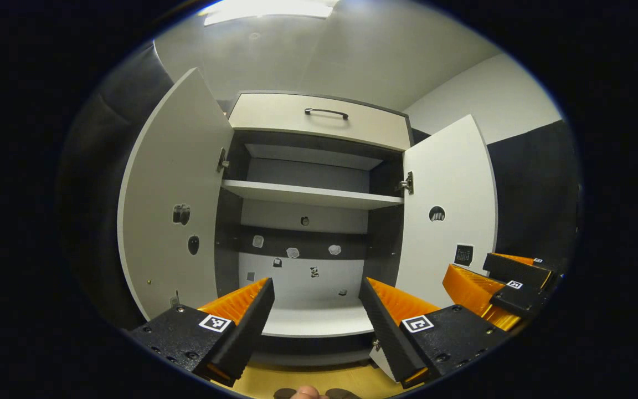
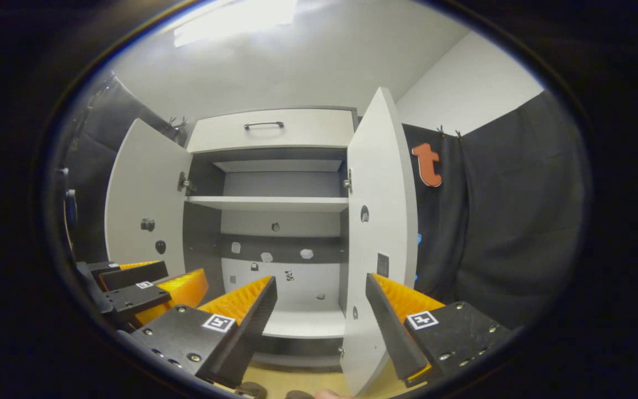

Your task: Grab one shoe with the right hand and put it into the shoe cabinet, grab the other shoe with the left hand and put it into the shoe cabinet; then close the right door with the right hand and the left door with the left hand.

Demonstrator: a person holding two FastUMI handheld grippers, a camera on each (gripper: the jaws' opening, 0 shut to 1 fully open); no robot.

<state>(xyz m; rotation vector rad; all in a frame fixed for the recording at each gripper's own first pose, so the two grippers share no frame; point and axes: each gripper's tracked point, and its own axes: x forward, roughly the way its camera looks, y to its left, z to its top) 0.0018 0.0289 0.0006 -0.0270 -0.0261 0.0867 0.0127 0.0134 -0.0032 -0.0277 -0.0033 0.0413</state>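
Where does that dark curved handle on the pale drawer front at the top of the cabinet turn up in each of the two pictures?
Left gripper view: the dark curved drawer handle sits upper centre, above the open cabinet.
Right gripper view: it sits upper centre-left, between the two open doors.
Shared landmark: the white middle shelf lies below the handle in both.

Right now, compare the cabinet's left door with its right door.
In the left gripper view, the left door carries two dark marks and no square tag; the right door carries one round mark plus a square tag lower down. Both are pale, hinged to the shoe cabinet, and swung wide open.
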